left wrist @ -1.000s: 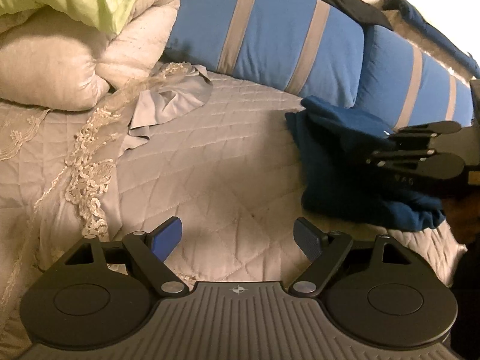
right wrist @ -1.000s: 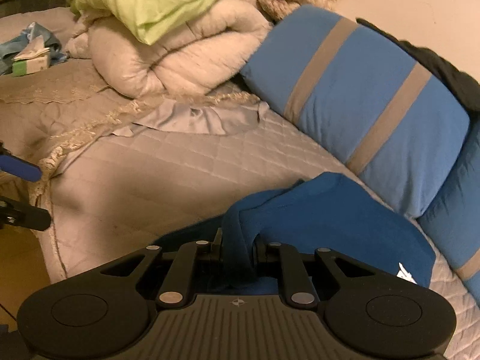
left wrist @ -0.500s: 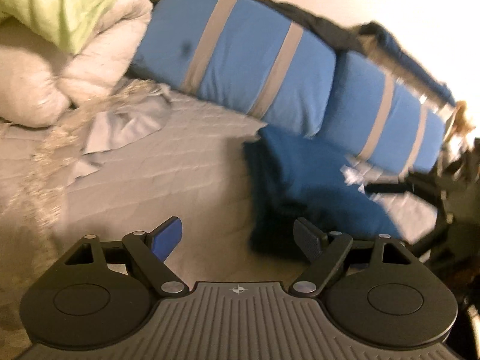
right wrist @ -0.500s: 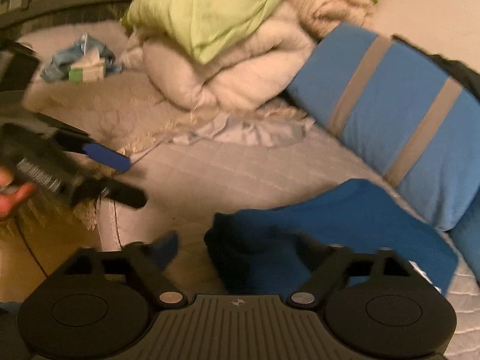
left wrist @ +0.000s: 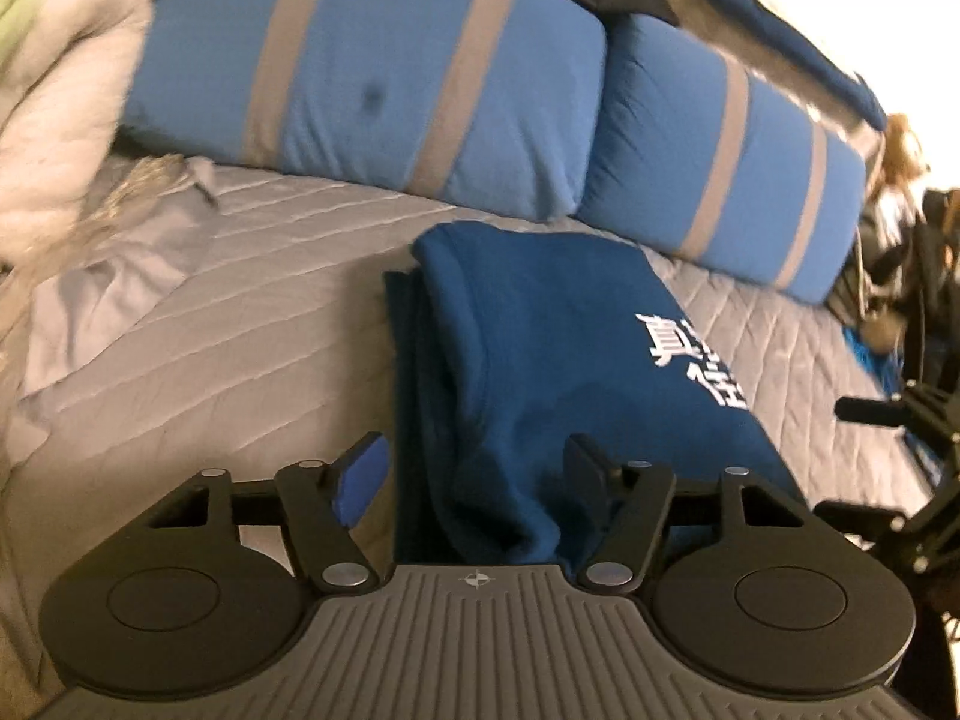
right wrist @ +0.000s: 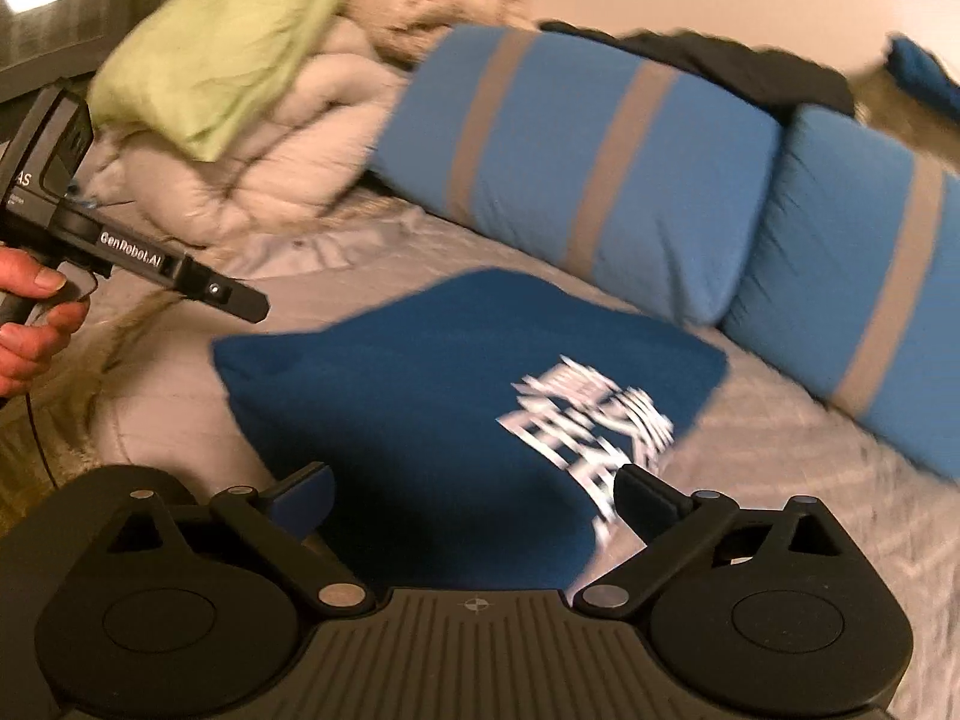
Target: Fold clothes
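While the left tool [left wrist: 474,474] was closing around the near edge of the folded blue shirt [left wrist: 558,360] without yet pinching it, the right tool [right wrist: 474,504] was opening, nothing held. Soft, limp and light, the shirt lay on the bed [left wrist: 240,324], best gripped at its layered hem, with striped pillows [left wrist: 372,72] at twelve o'clock.

Folded dark-blue shirt [left wrist: 540,348], white print up, flat on bed

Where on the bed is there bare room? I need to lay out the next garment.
Bare quilt lies between the folded blue shirt and the crumpled grey cloth, and right of the shirt below the striped pillows. The blanket pile crowds the far left.
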Action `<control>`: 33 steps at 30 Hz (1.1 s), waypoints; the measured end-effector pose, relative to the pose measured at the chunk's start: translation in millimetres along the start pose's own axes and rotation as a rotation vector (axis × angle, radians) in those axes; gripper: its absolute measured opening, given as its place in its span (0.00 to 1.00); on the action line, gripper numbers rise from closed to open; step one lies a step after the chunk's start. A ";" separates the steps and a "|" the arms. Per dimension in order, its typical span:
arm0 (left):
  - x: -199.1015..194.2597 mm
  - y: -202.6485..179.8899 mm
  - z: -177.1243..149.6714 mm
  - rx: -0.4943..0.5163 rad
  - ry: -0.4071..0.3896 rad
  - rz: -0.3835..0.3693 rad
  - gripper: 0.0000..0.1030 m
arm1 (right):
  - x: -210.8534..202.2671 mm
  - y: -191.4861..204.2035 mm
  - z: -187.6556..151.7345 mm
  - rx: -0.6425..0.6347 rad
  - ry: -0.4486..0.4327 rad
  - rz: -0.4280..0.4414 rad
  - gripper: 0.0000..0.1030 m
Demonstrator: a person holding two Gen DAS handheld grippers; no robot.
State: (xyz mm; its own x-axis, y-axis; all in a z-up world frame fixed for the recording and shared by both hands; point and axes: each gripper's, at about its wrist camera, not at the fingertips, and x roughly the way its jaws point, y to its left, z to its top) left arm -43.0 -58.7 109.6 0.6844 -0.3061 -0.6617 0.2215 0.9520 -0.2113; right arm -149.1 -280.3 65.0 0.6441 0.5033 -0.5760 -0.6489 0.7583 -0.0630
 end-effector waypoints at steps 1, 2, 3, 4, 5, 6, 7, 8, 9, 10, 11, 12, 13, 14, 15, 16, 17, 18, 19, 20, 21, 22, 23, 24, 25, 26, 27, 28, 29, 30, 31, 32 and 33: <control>5.1 -2.9 -1.1 0.031 -0.002 0.019 0.62 | 0.3 -4.9 -3.4 0.015 0.006 -0.012 0.97; 9.3 -5.1 -2.6 0.060 0.000 0.046 0.62 | 0.2 -8.9 -6.1 0.030 0.010 -0.019 0.97; 15.0 -7.2 -4.5 0.091 0.016 0.086 0.62 | -0.1 -12.6 -8.7 0.044 0.014 -0.025 0.97; 21.2 -5.5 -7.5 0.104 0.038 0.105 0.63 | -0.3 -16.3 -11.2 0.059 0.018 -0.031 0.97; 27.5 -3.5 -10.6 0.116 0.060 0.123 0.63 | -0.1 -19.8 -13.1 0.074 0.022 -0.037 0.97; 33.8 -1.5 -13.7 0.128 0.083 0.140 0.64 | -0.5 -22.5 -14.3 0.084 0.024 -0.043 0.97; 35.8 1.5 -16.8 0.130 0.083 0.141 0.64 | -1.3 -24.9 -15.5 0.091 0.024 -0.047 0.97; 37.5 4.6 -19.8 0.131 0.081 0.139 0.65 | -1.9 -26.9 -16.6 0.095 0.023 -0.050 0.98; 39.1 7.7 -22.9 0.131 0.079 0.137 0.65 | -2.3 -28.8 -17.7 0.099 0.022 -0.051 0.98; 39.1 6.9 -25.2 0.164 0.077 0.146 0.65 | -2.8 -30.7 -18.8 0.103 0.021 -0.053 0.98; 38.8 5.6 -27.5 0.199 0.074 0.156 0.65 | -2.9 -32.6 -19.8 0.108 0.021 -0.055 0.99; 38.1 3.8 -27.1 0.218 0.076 0.162 0.65 | -3.0 -34.3 -20.8 0.113 0.022 -0.057 0.99; 37.3 2.0 -26.5 0.235 0.079 0.166 0.65 | -3.1 -36.1 -21.7 0.119 0.023 -0.059 0.99; 37.3 2.3 -24.6 0.240 0.090 0.166 0.65 | -3.2 -38.1 -22.7 0.126 0.026 -0.061 0.99; 38.1 2.3 -21.0 0.243 0.101 0.164 0.65 | -3.9 -40.3 -23.8 0.135 0.028 -0.063 0.99; 38.4 3.1 -18.7 0.243 0.114 0.157 0.65 | -4.8 -42.3 -25.2 0.141 0.027 -0.063 0.99; 39.6 4.1 -16.1 0.240 0.125 0.150 0.67 | -6.2 -44.2 -26.4 0.145 0.026 -0.064 0.99; 41.0 6.0 -13.9 0.233 0.137 0.142 0.68 | -7.8 -45.7 -27.4 0.148 0.025 -0.064 0.99; 41.8 9.2 -11.5 0.215 0.147 0.138 0.72 | -9.8 -46.8 -28.5 0.150 0.025 -0.063 0.99; 42.9 13.3 -8.8 0.186 0.158 0.127 0.75 | -12.0 -47.9 -29.5 0.150 0.023 -0.058 0.99; 44.0 17.6 -6.1 0.157 0.169 0.114 0.75 | -14.3 -49.0 -30.5 0.150 0.021 -0.053 0.99; 44.7 24.4 -3.2 0.098 0.185 0.083 0.75 | -16.5 -49.7 -31.1 0.148 0.019 -0.050 1.00; 45.3 31.5 -0.4 0.036 0.202 0.050 0.75 | -18.3 -50.2 -31.7 0.144 0.018 -0.047 1.00; 46.5 39.0 1.3 -0.030 0.211 0.019 0.75 | -19.5 -50.8 -31.9 0.140 0.019 -0.046 1.00; 47.7 46.7 2.8 -0.097 0.219 -0.012 0.75 | -19.6 -51.5 -31.5 0.140 0.020 -0.045 1.00; 49.0 54.3 4.3 -0.164 0.227 -0.042 0.75 | -19.4 -52.2 -30.9 0.142 0.022 -0.045 1.00; 51.3 61.1 5.1 -0.220 0.234 -0.083 0.75 | -19.2 -52.9 -30.4 0.143 0.023 -0.044 1.00; 54.6 65.8 5.6 -0.255 0.246 -0.123 0.75 | -18.4 -53.4 -29.2 0.146 0.024 -0.043 1.00; 59.2 68.5 5.7 -0.277 0.264 -0.153 0.75 | -17.3 -53.9 -28.5 0.151 0.025 -0.042 1.00; 63.8 71.0 5.7 -0.298 0.284 -0.183 0.75 | -16.0 -54.5 -27.6 0.158 0.024 -0.043 1.00; 70.0 73.3 4.2 -0.308 0.311 -0.193 0.75 | -14.5 -55.4 -26.9 0.167 0.025 -0.043 1.00; 76.4 75.5 2.6 -0.316 0.339 -0.201 0.75 | -12.9 -56.7 -26.1 0.181 0.027 -0.043 1.00; 80.8 77.1 0.7 -0.319 0.353 -0.205 0.76 | -11.3 -58.1 -25.2 0.195 0.030 -0.042 1.00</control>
State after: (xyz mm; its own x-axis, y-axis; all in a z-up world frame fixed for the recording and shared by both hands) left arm 29.9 -10.0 40.4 0.3610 -0.5196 -0.7744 0.0660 0.8425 -0.5346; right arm -128.8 -340.5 54.6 0.6547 0.4589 -0.6007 -0.5288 0.8459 0.0697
